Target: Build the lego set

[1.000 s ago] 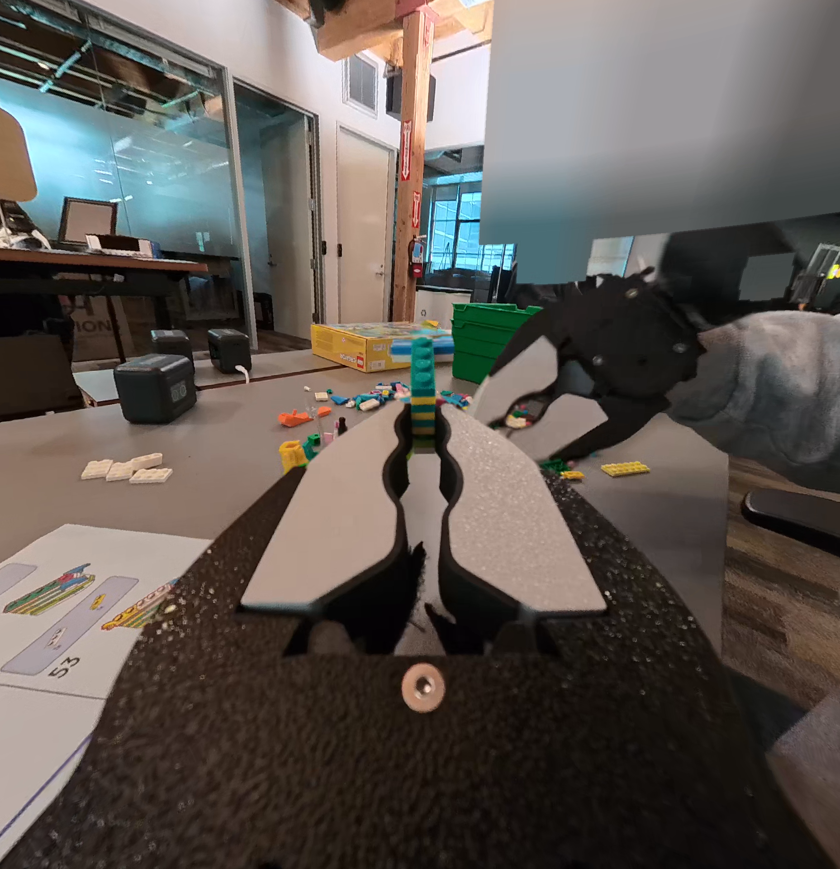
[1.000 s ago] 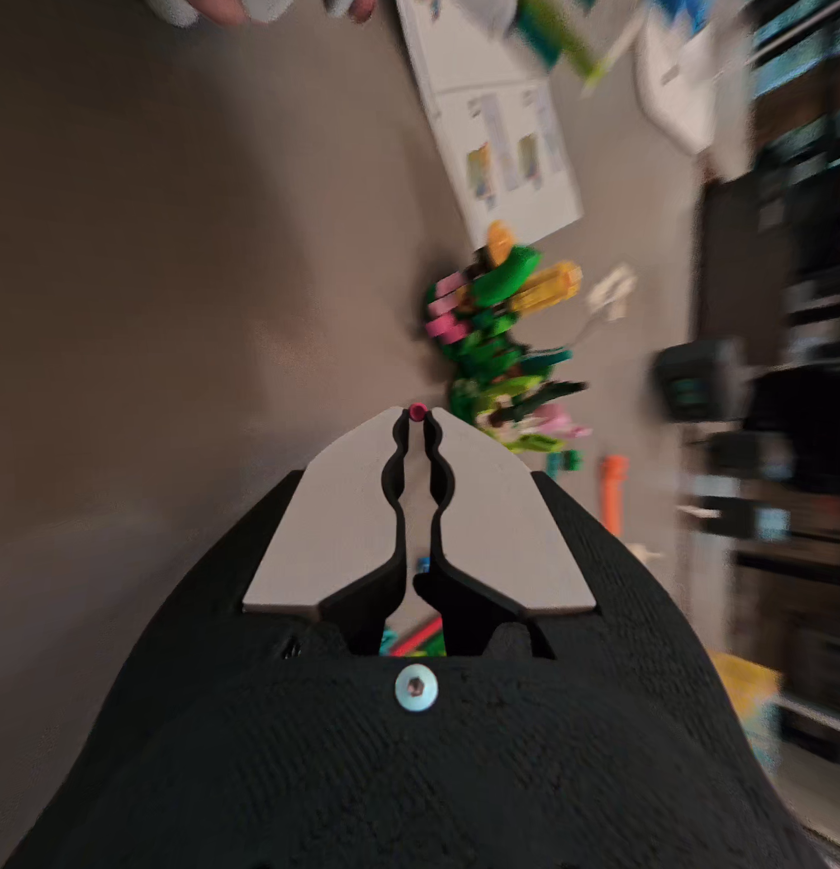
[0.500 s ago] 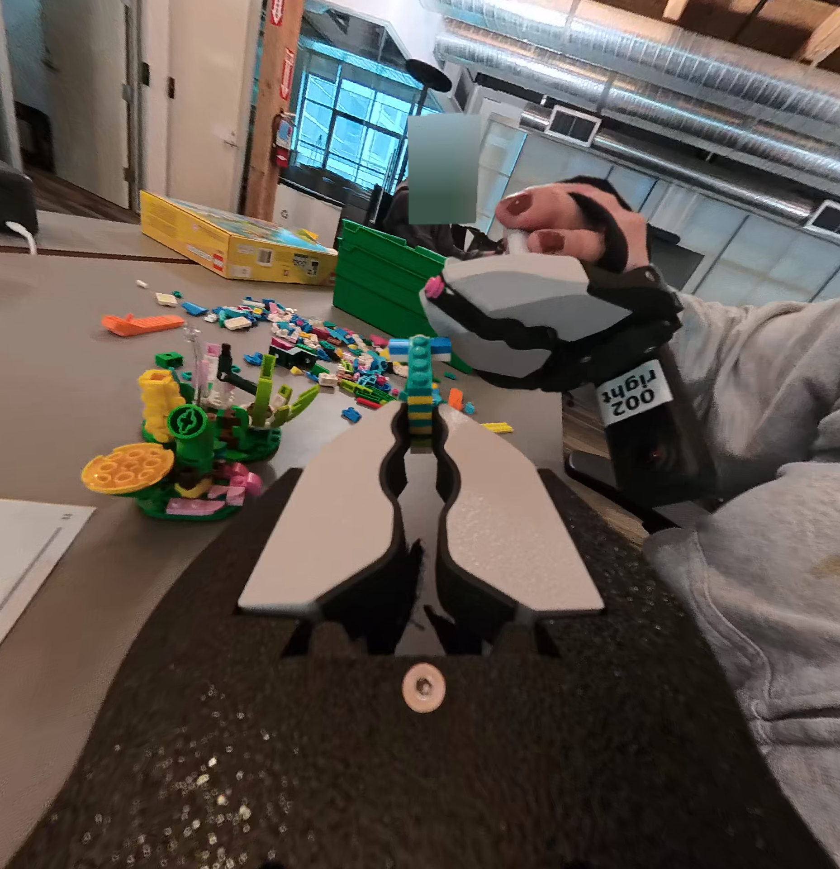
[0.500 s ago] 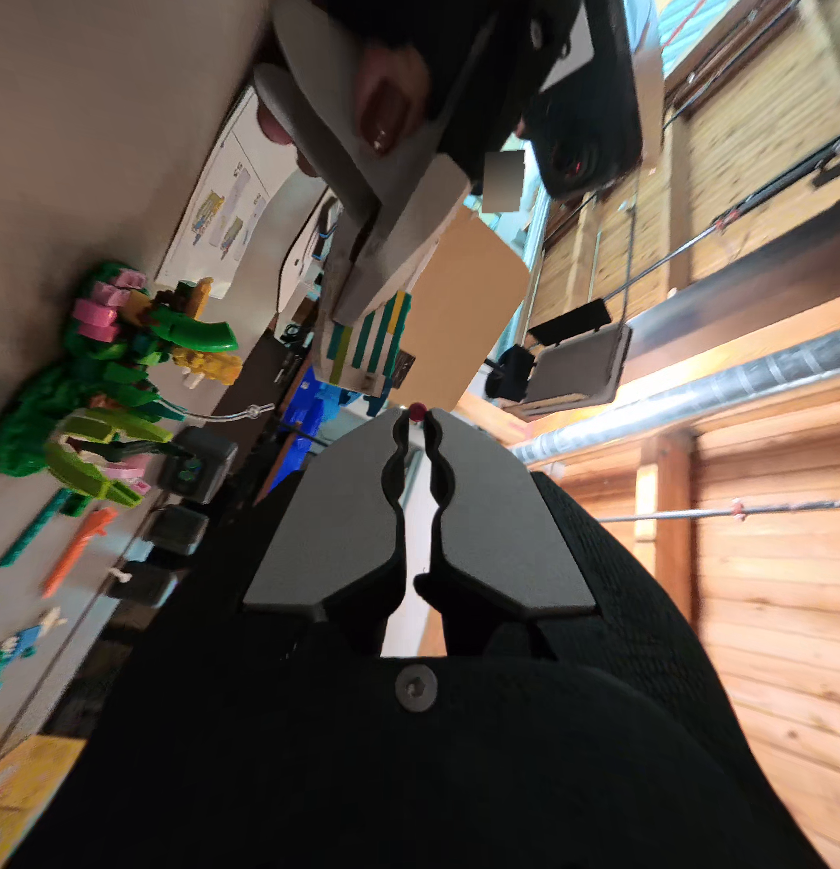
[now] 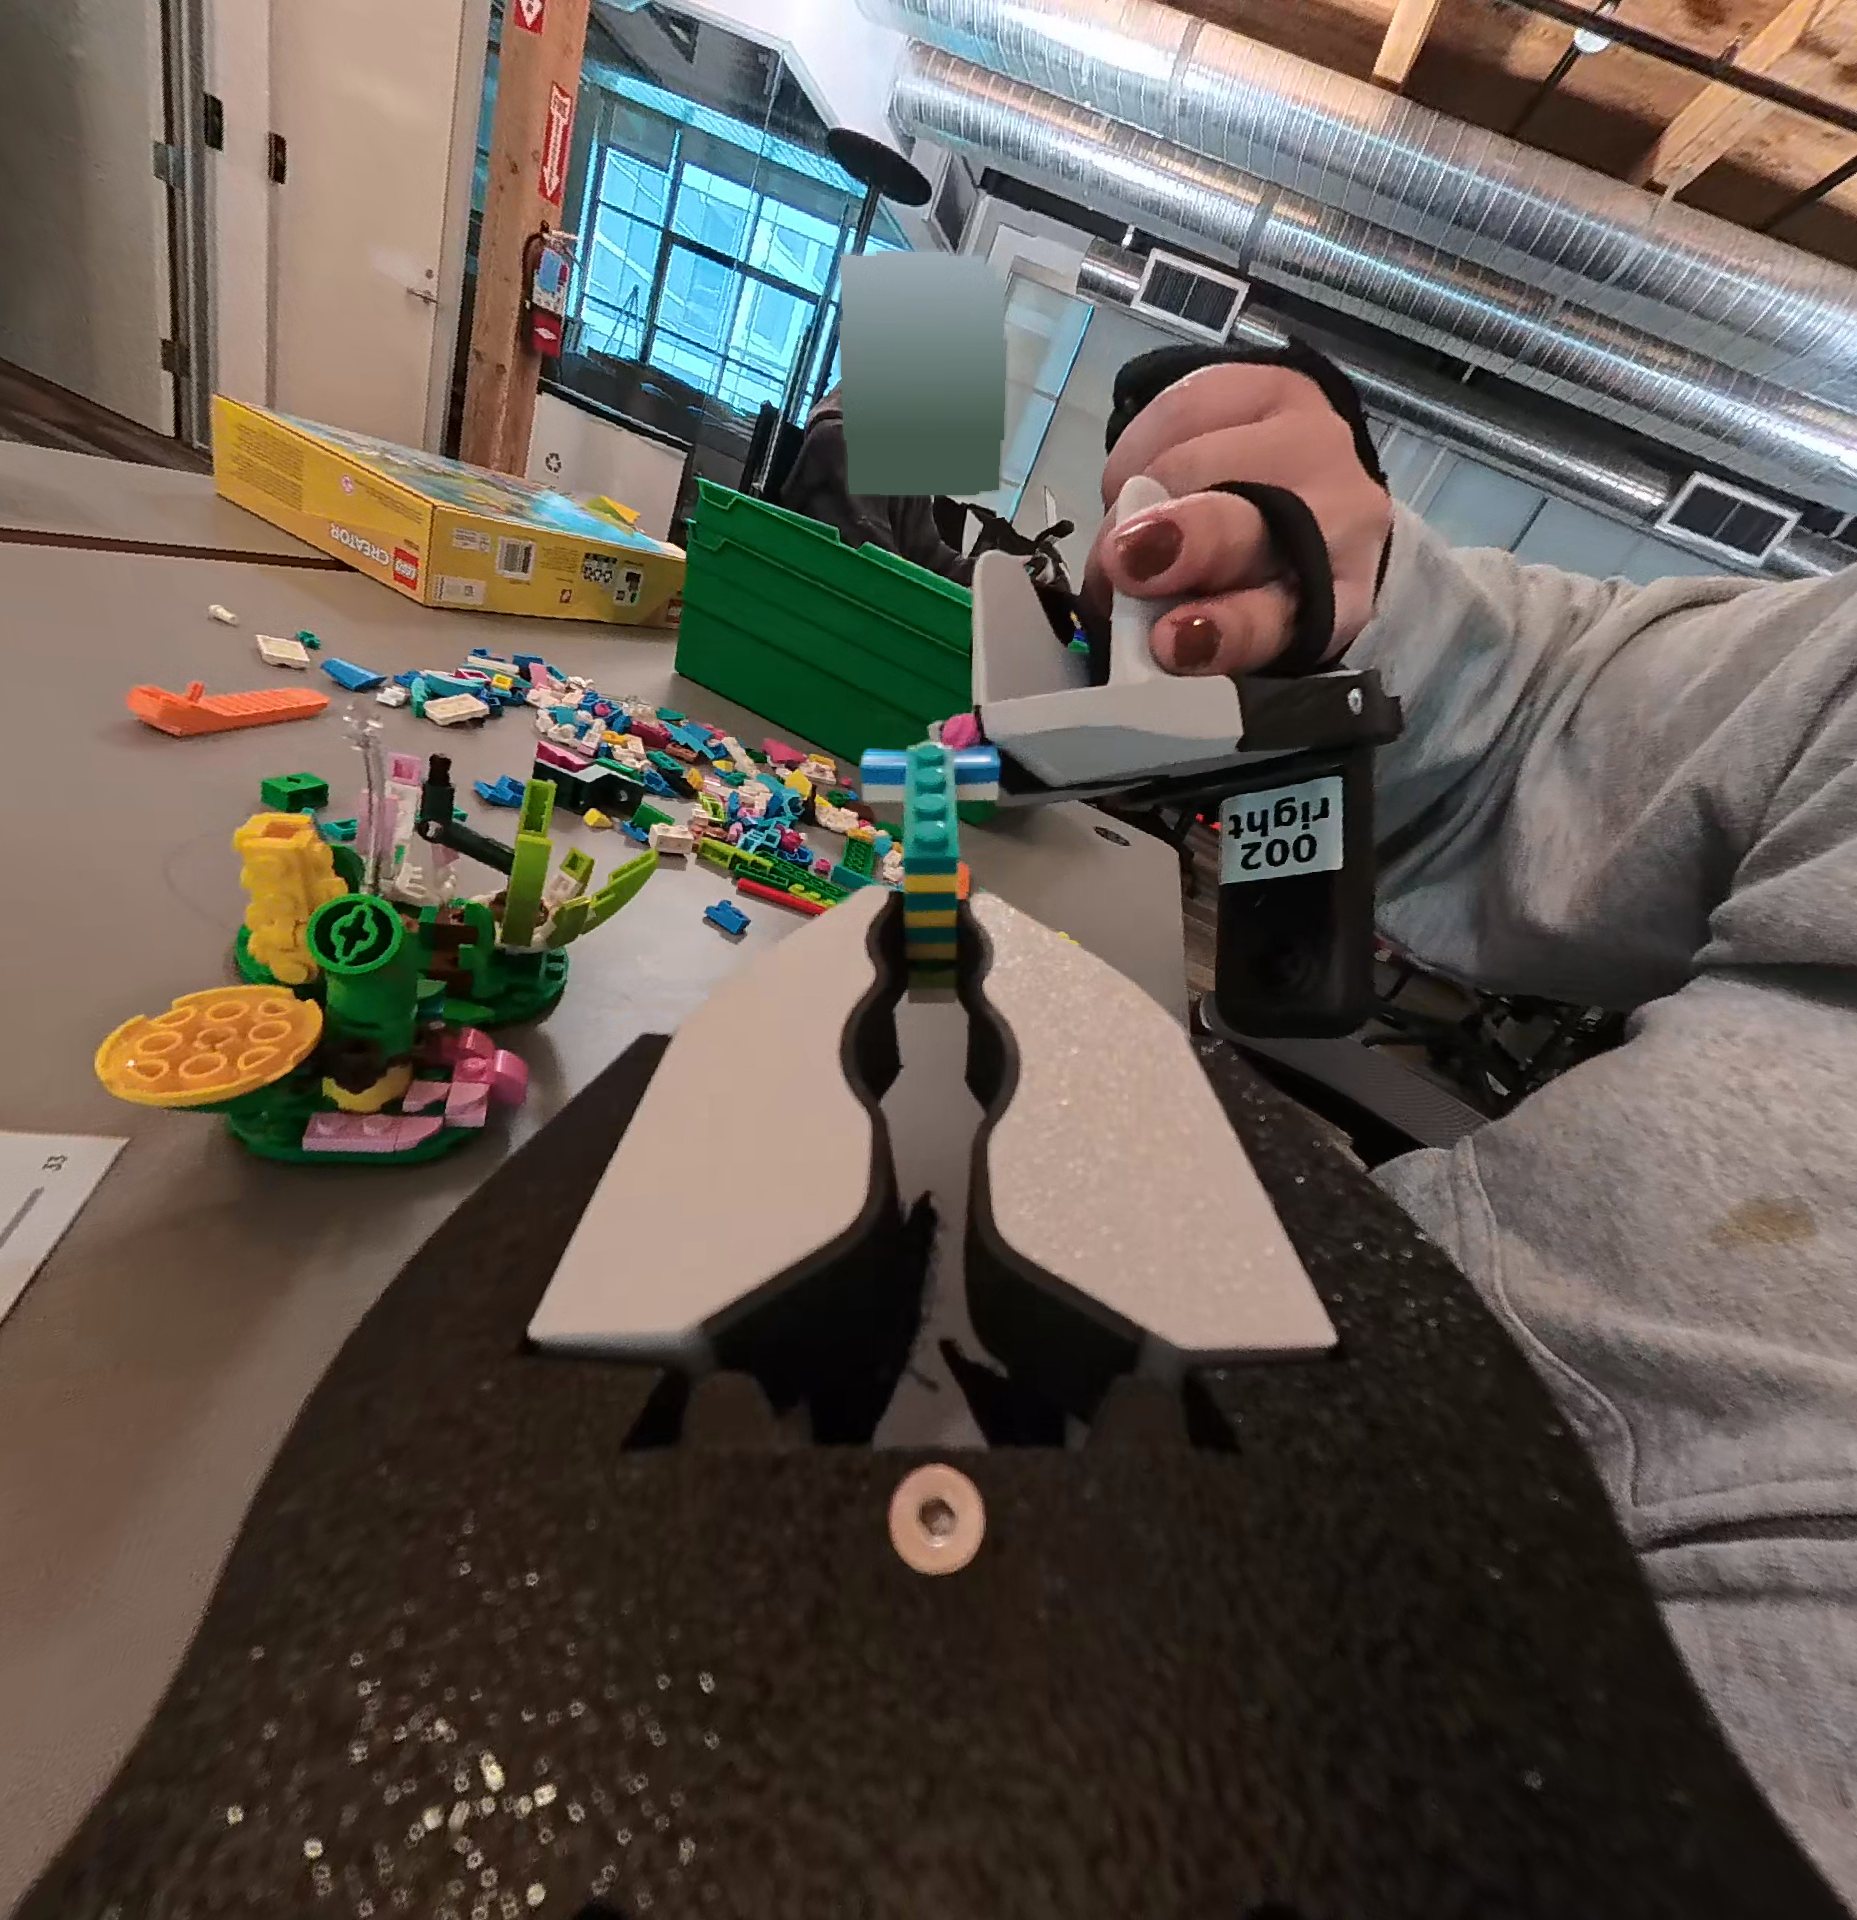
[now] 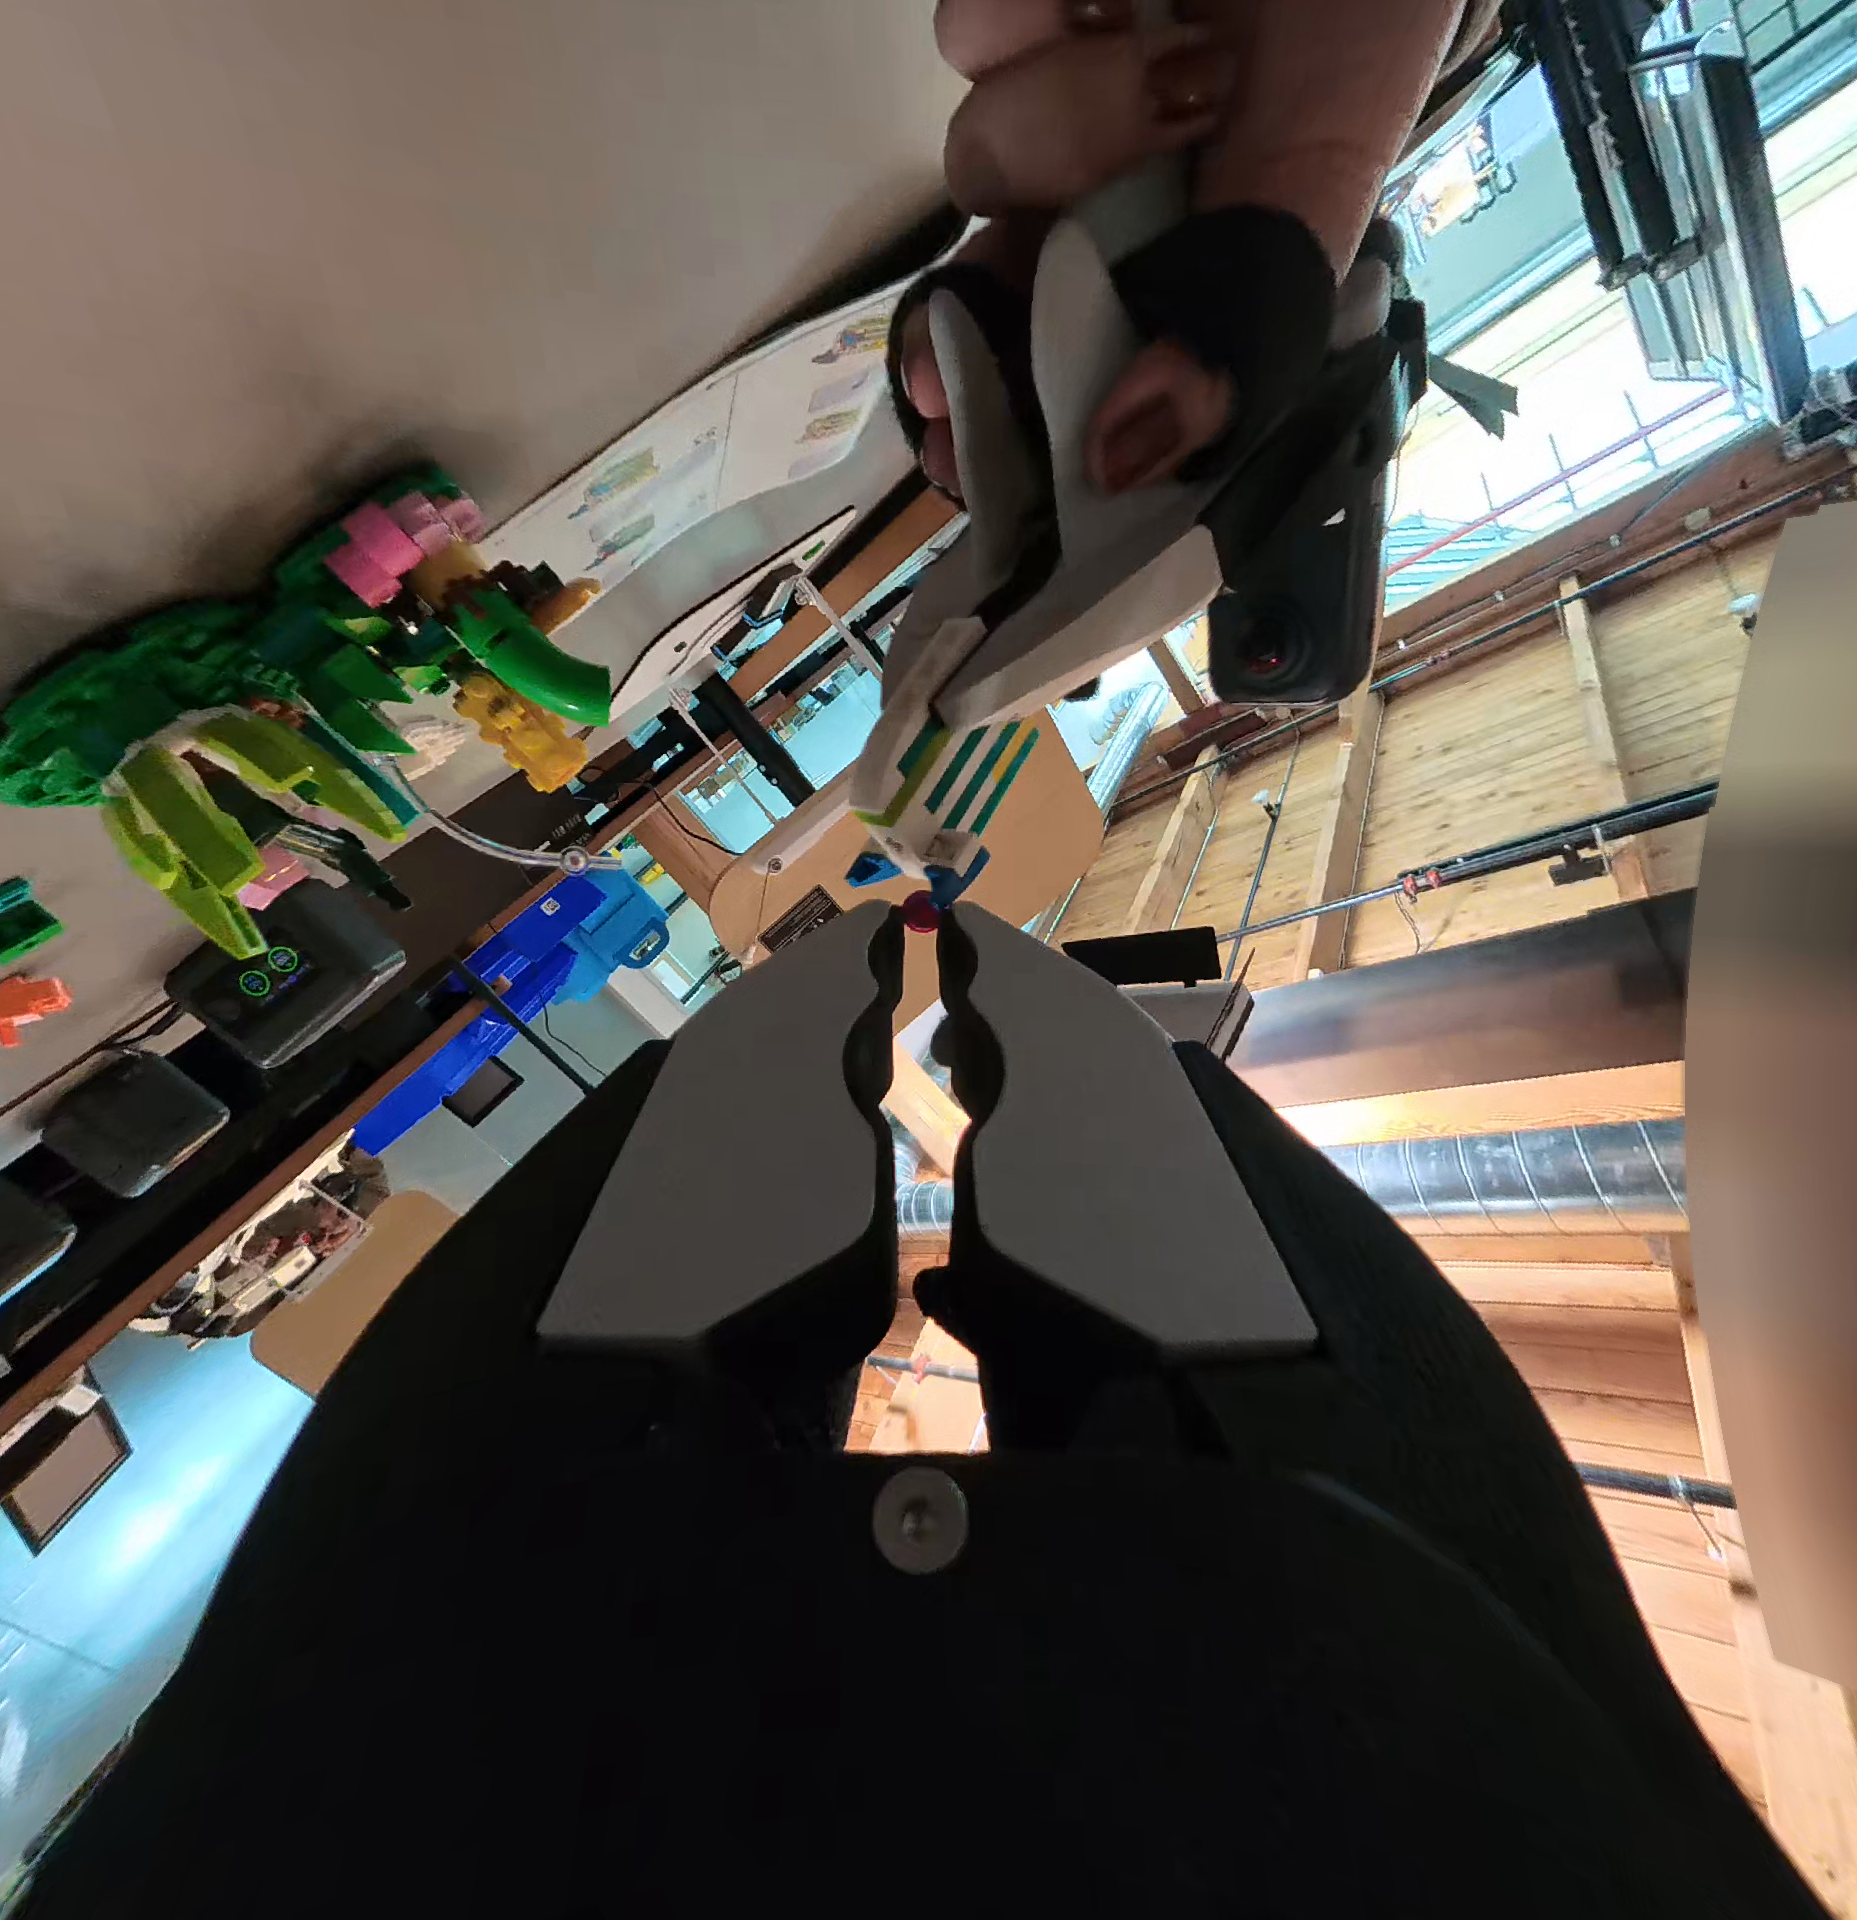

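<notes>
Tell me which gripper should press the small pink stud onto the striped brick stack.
Right gripper: it pinches the pink stud beside the blue top of the striped brick stack, which the left gripper clamps.

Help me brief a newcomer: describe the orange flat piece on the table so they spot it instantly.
Start at the yellow box lying at the table's far side. Nearer the camera and left of the loose brick pile, the orange flat piece lies alone. It is the only long orange wedge-like thing there.

Glossy plastic teal-and-yellow striped brick stack (image 5: 932, 883); matt grey tabletop (image 5: 93, 852), smooth; rough speckled black gripper shell (image 5: 903, 1714); grey fleece cloth sleeve (image 5: 1630, 810).
</notes>
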`<state>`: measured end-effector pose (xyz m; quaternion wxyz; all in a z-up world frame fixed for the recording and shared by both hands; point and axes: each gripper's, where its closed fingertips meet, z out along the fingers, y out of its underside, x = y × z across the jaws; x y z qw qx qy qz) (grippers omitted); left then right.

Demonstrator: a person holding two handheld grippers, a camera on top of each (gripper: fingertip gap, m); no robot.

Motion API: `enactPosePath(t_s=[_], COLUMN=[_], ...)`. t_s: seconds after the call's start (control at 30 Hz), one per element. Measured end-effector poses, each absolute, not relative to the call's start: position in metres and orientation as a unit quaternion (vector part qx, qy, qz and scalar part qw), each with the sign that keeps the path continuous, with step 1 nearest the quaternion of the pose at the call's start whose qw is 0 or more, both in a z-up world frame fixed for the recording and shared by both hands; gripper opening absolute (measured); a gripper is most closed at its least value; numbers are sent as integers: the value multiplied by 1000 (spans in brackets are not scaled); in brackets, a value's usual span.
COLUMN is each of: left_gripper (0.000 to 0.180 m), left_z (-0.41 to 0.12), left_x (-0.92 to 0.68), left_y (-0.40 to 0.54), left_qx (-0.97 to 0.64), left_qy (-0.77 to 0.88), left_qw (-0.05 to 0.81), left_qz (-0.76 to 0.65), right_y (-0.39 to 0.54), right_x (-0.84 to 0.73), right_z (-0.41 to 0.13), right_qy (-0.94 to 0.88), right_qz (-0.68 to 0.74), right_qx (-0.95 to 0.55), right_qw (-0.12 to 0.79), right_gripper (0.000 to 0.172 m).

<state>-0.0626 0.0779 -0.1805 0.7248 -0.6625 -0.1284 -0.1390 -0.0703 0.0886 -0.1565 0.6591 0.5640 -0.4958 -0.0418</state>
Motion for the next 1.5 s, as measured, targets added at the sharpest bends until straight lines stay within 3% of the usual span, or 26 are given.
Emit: enactPosePath(t_s=[0.23,0.5,0.67,1.23,1.5], left_gripper=[8,8,8,8,8], left_z=[-179,-180,-180,-180,-179], left_x=[-80,-85,-85,-85,-85], left_y=[71,69,69,69,69], left_qx=[-640,-638,-638,-636,-635], left_qy=[-182,-198,-197,-197,-196], left_qw=[737,738,738,739,740], left_qz=[-119,-97,-98,-103,-104], right_y=[106,157,158,141,138], right_x=[-75,-90,-92,-70,-65], right_z=[-179,-272,-282,-282,-272], right_qy=[-536,-620,-623,-592,-651], right_qz=[-50,-141,-160,-127,-80], right_qx=[541,605,629,666,616], right_qw=[646,479,436,437,436], right_gripper=[4,4,4,5,25])
